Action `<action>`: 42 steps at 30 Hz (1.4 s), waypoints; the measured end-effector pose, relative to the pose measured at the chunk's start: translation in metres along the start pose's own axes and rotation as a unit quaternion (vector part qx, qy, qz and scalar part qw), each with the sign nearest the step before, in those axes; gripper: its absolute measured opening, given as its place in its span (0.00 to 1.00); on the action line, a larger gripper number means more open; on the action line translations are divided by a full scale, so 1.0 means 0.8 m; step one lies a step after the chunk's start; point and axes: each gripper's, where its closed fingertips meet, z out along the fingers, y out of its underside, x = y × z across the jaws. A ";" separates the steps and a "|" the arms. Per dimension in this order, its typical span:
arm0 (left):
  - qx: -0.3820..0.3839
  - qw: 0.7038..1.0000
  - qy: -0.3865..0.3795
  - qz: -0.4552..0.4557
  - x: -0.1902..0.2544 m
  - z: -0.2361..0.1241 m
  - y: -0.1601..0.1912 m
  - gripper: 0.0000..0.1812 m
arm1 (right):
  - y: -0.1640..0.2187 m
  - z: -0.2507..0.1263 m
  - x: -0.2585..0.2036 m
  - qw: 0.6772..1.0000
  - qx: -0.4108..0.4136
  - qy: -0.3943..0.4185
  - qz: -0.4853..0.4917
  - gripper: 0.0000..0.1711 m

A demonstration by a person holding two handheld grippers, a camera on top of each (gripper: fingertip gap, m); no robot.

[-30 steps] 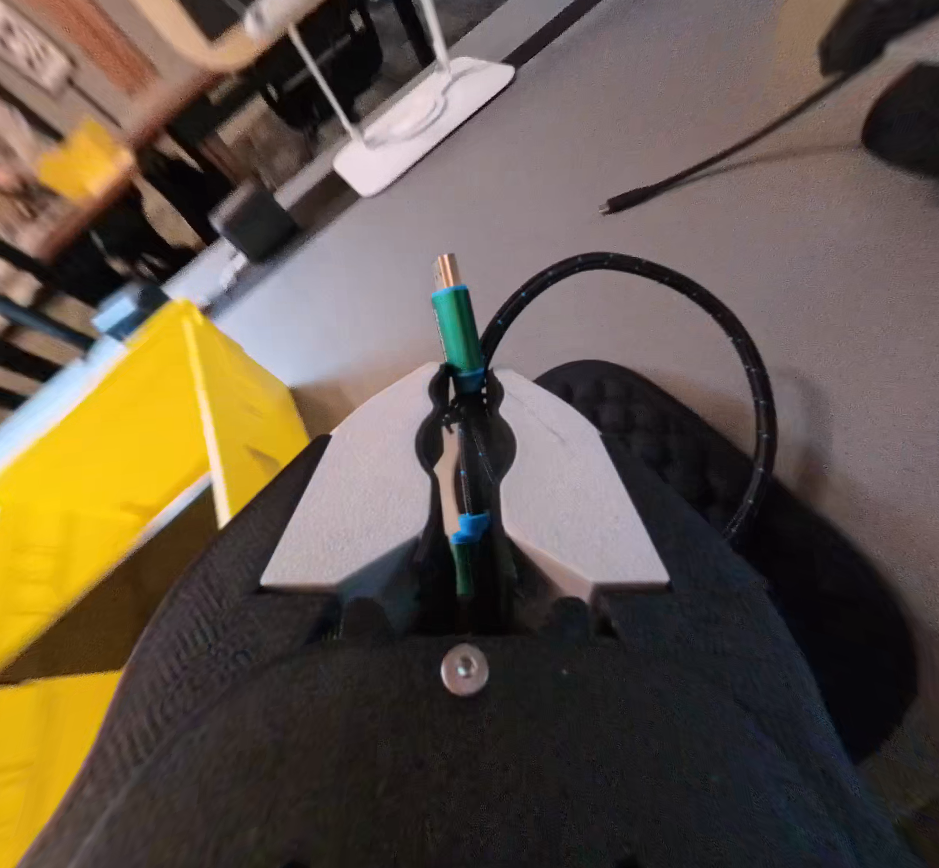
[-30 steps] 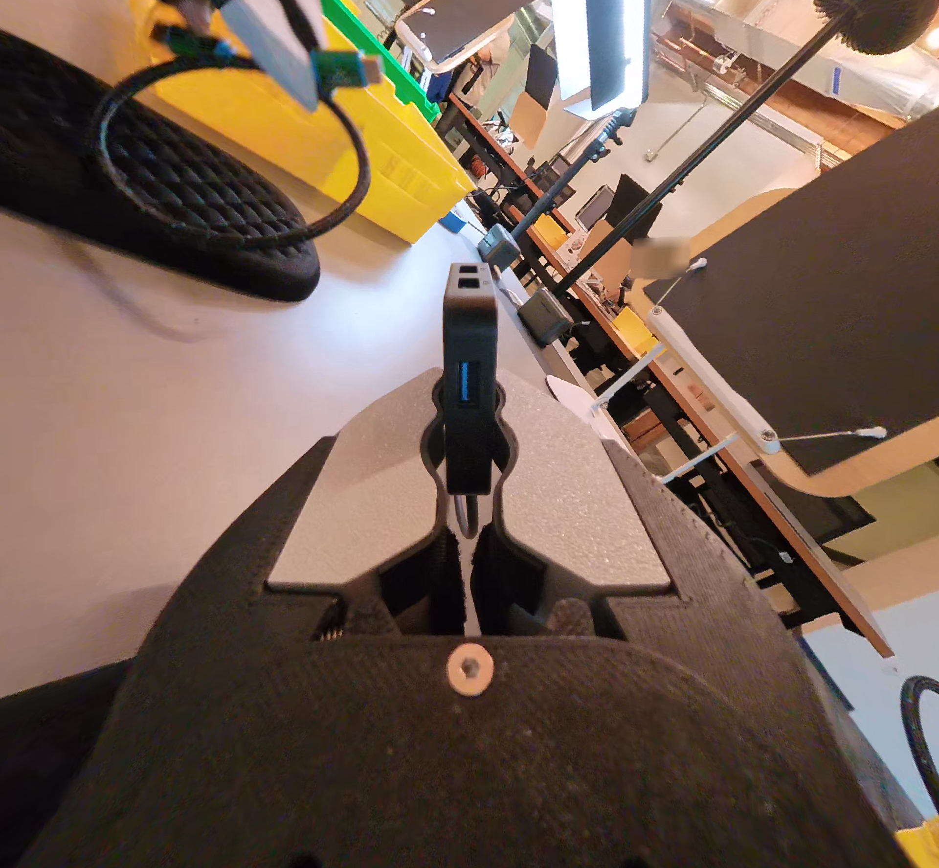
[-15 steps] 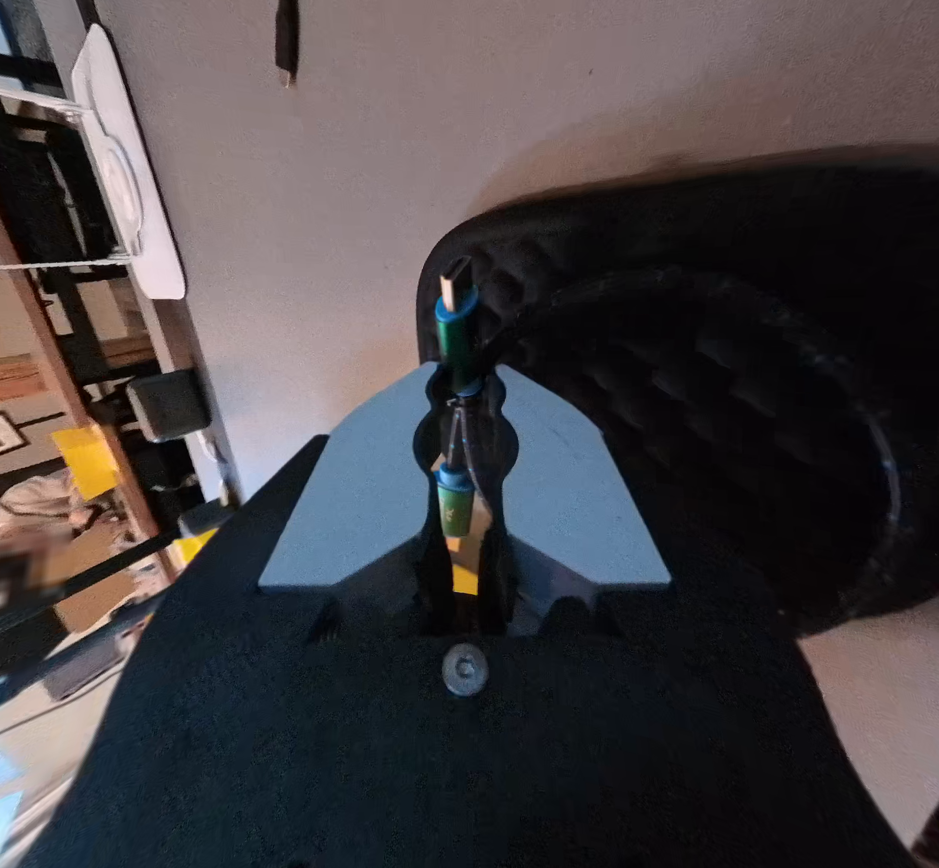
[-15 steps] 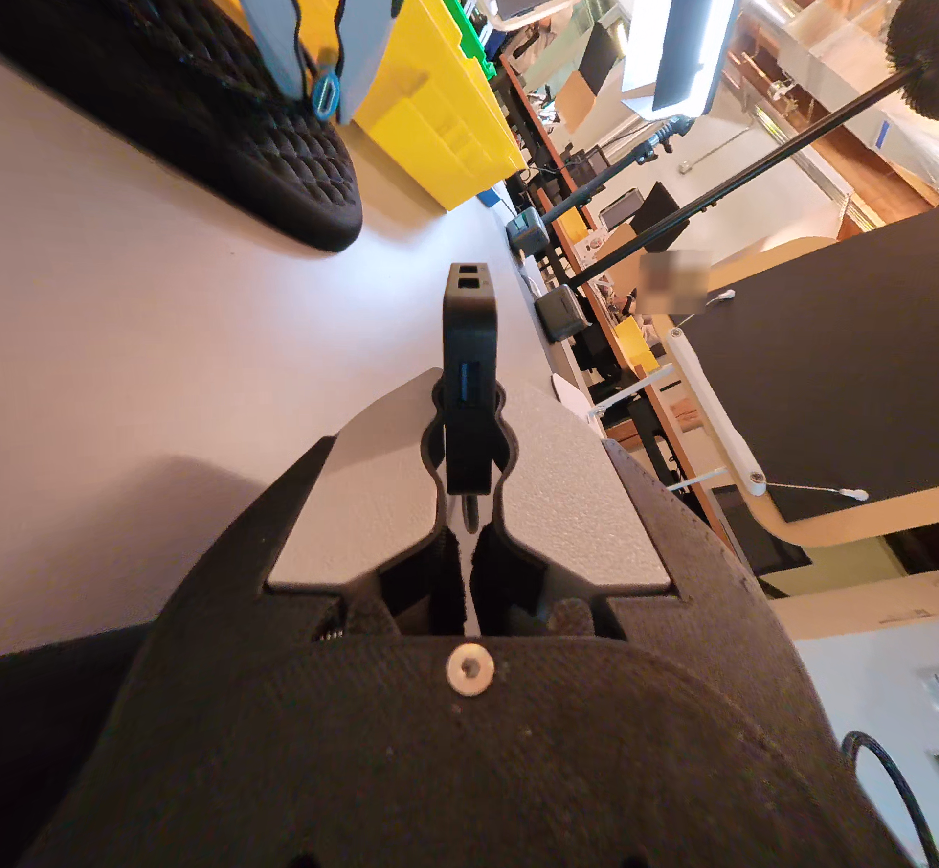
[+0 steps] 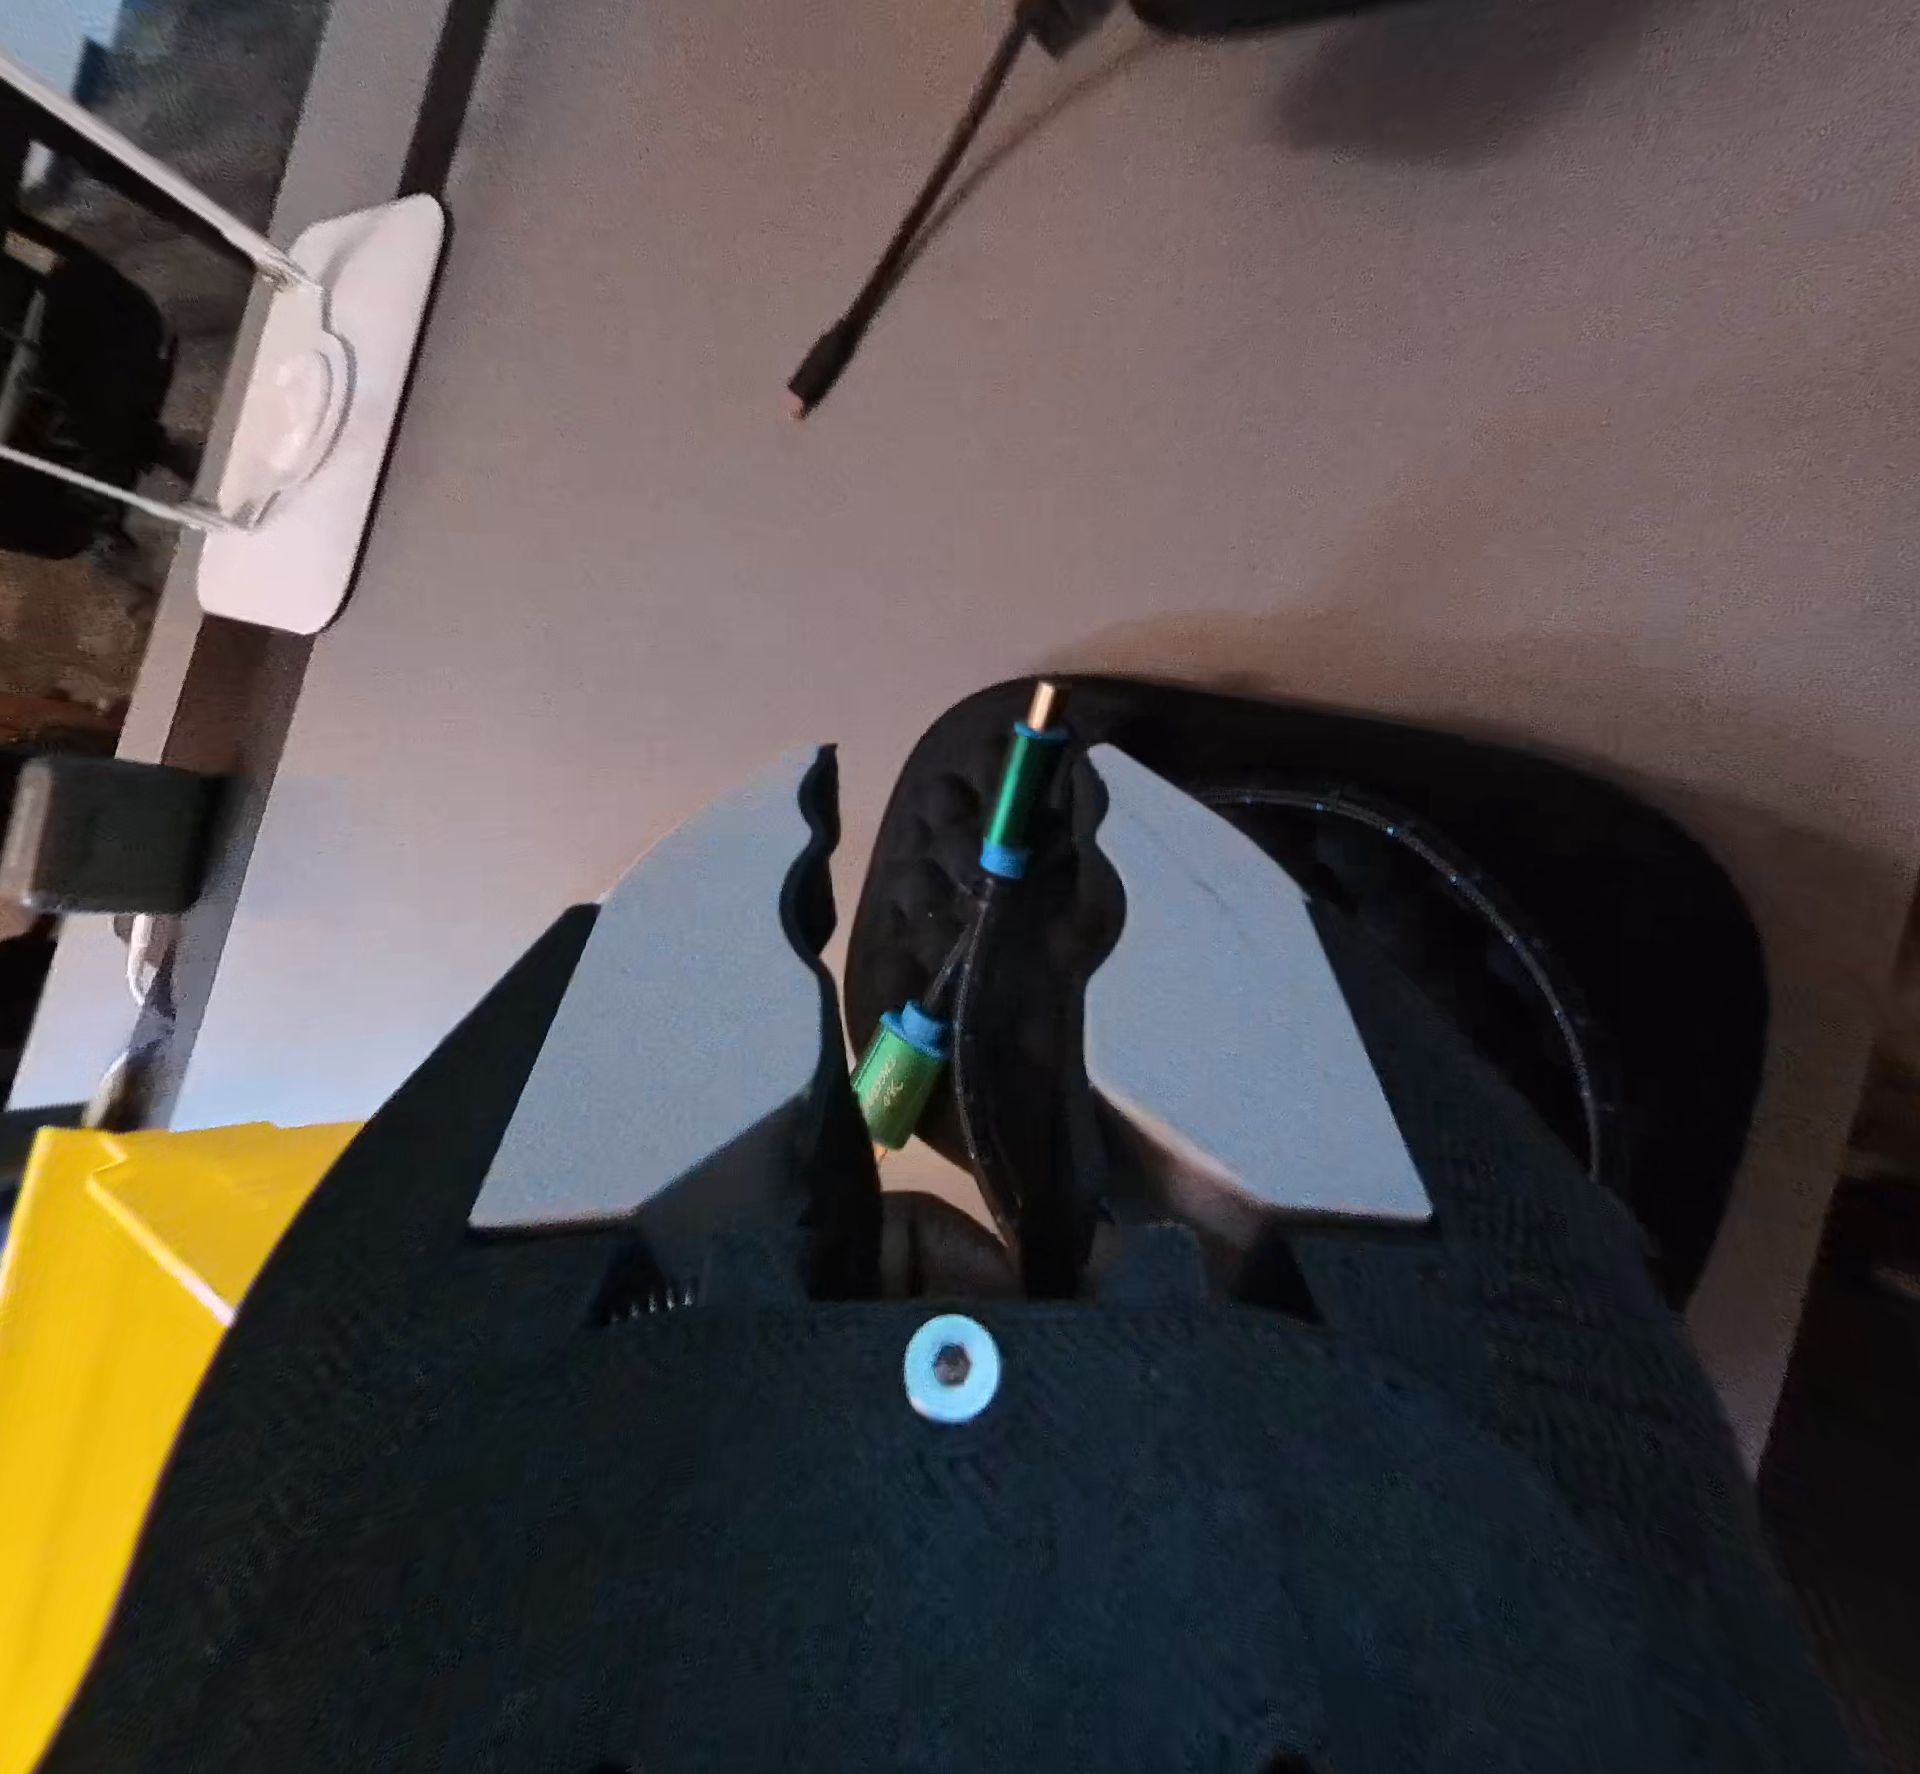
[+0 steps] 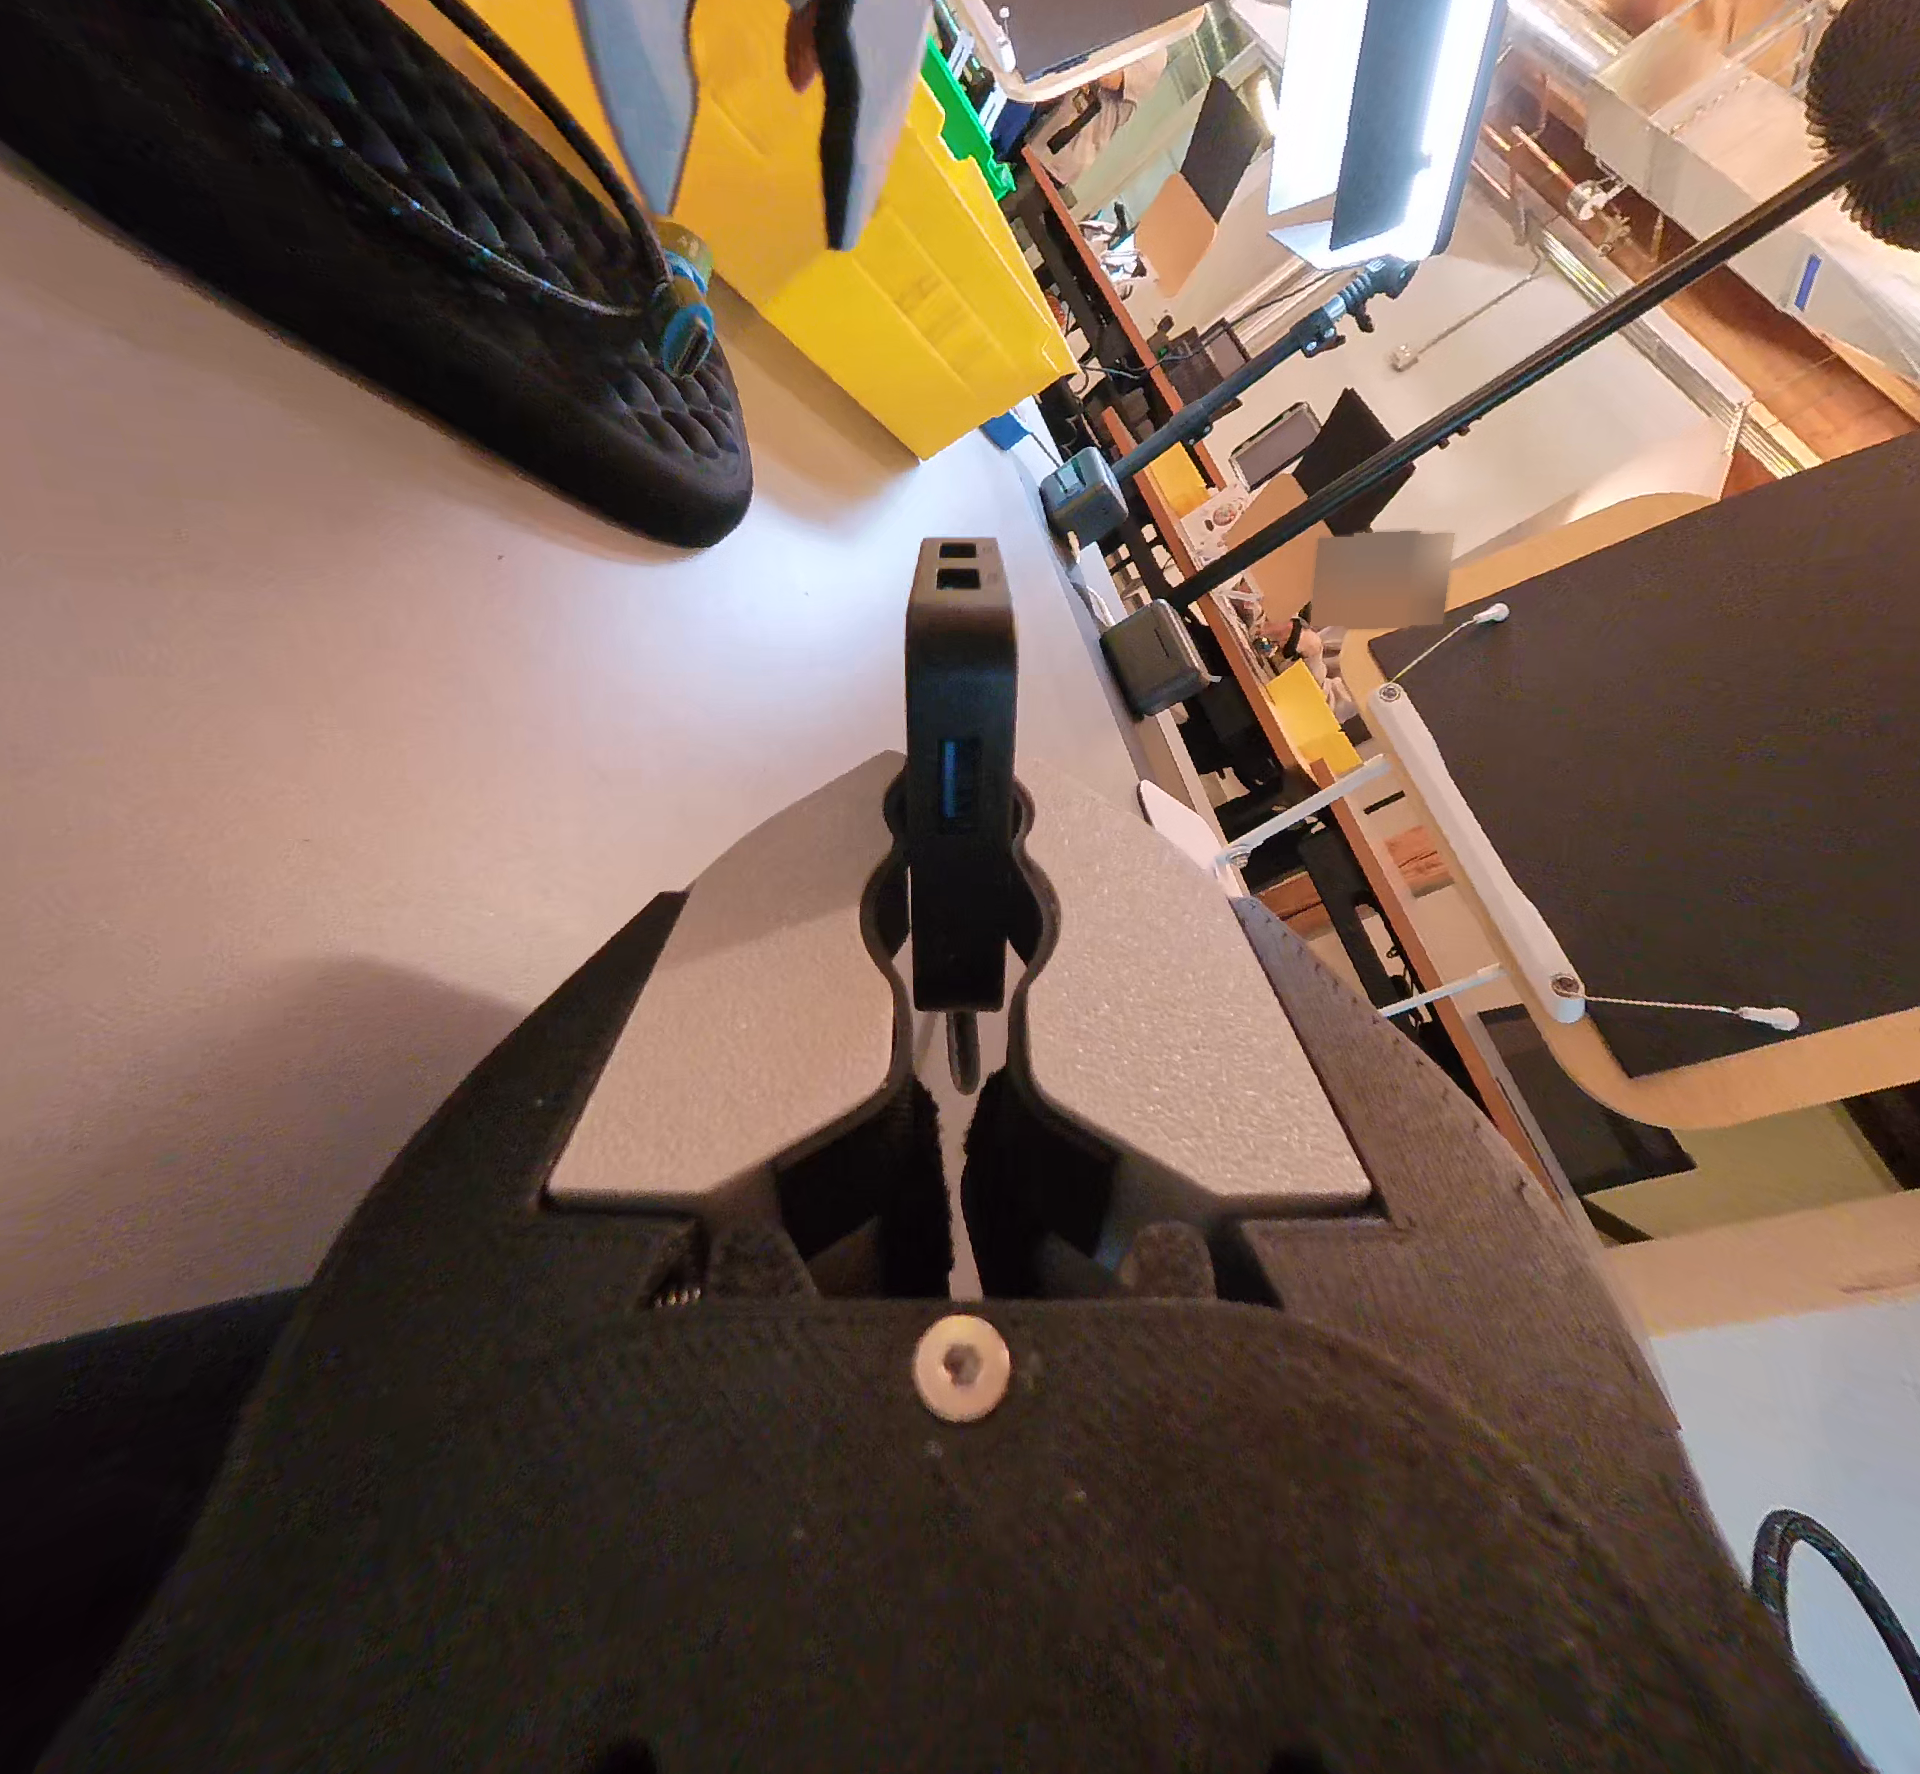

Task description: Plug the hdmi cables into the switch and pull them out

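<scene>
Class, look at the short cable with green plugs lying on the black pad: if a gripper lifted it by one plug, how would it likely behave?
The cable would probably flop: its thin braided cord already curls in a loop over the black pad. It looks light, being short and slim. The smooth green plug may slip or swivel between the fingers.

Ahead of your left gripper [image 5: 961, 768], bare table [image 5: 1299, 477] lies open, crossed only by a thin black cable [image 5: 904, 228]. The black pad [image 5: 1558, 851] sits under its spread jaws; yellow bin [image 5: 94, 1329] blocks its left.
</scene>
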 end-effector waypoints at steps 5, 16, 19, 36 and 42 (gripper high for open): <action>0.058 0.994 0.025 -0.093 -0.011 -0.006 -0.012 0.24 | -0.001 -0.001 0.004 0.999 0.014 -0.001 0.033 0.08; 0.074 0.995 0.005 -0.072 0.003 -0.010 -0.018 0.23 | -0.076 -0.083 0.084 0.888 0.361 0.031 0.283 0.08; 0.079 0.994 0.015 -0.078 0.008 -0.008 -0.022 0.23 | -0.074 -0.103 0.100 0.862 0.404 0.046 0.302 0.08; -0.001 1.000 0.001 0.007 0.007 -0.013 0.014 0.07 | -0.066 -0.096 0.095 0.872 0.375 0.051 0.309 0.08; -0.013 0.999 -0.023 0.035 -0.004 0.005 0.015 0.23 | -0.069 -0.088 0.086 0.878 0.366 0.030 0.305 0.08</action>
